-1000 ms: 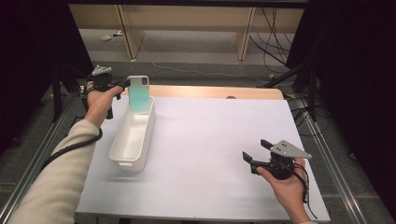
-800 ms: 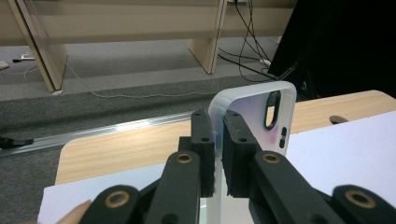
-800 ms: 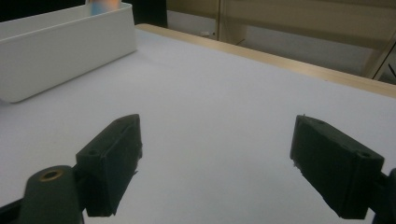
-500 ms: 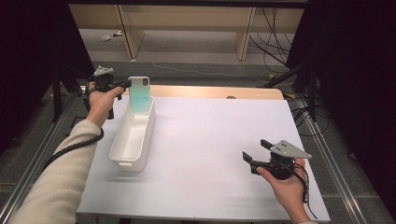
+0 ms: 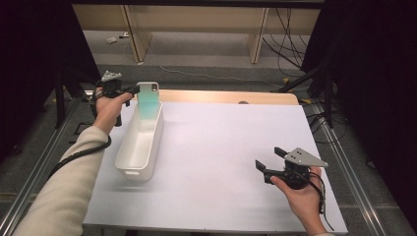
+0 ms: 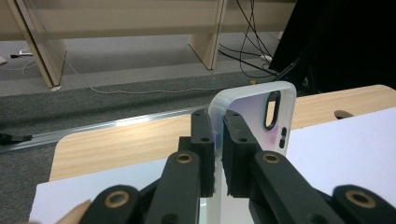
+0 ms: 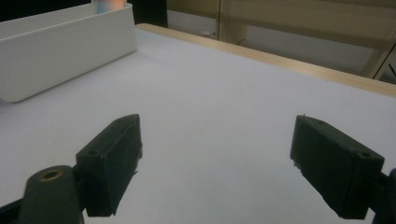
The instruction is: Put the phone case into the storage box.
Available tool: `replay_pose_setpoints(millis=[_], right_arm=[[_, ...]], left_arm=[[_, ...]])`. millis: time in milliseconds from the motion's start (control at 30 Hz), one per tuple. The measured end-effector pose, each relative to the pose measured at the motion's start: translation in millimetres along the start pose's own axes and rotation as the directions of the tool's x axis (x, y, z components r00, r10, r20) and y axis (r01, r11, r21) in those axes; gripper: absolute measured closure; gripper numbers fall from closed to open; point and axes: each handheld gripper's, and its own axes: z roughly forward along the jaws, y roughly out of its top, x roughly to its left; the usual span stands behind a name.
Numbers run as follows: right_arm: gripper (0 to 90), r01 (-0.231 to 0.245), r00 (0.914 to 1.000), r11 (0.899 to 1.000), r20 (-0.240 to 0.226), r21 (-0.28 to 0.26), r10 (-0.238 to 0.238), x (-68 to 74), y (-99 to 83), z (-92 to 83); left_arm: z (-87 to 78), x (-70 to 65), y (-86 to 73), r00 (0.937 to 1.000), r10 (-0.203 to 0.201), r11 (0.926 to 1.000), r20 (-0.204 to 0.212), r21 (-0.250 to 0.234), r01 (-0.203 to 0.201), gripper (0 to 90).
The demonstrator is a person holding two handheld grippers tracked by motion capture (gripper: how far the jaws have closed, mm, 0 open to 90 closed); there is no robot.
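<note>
Nothing has moved: left gripper (image 5: 132, 90) jaws clamp the phone case (image 5: 148, 96); right gripper (image 5: 267, 162) jaws gape wide.

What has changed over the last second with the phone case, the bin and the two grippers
Nothing visibly changed. The left gripper stays shut on the phone case at the far end of the white bin, and the right gripper still rests open on the table.

A white-topped table (image 5: 221, 147) with a wooden far edge bears a long white bin (image 5: 140, 142) at its left.
</note>
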Motion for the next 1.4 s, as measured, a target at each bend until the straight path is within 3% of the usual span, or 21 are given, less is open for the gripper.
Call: replay_pose_setpoints(millis=[667,767,1400], right_arm=[[17.8,0.003,1.0,1.0,-0.008,-0.009,-0.003,0.0,-0.5,1.2],[17.7,0.012,0.9999,0.999,0.001,0.03,-0.012,-0.3,0.5,-2.0],[17.7,0.012,0.9999,0.999,0.0,0.034,-0.012,-0.2,0.2,-1.7]], left_arm=[[4.7,2.8,-6.1,0.9999,0.004,0.9998,-0.01,0.021,-0.004,83.6],[5.5,2.4,-6.9,0.9999,0.004,0.9999,-0.011,0.015,-0.004,83.6],[6.6,4.8,-10.8,0.9998,0.007,0.9997,-0.017,0.025,-0.007,83.6]])
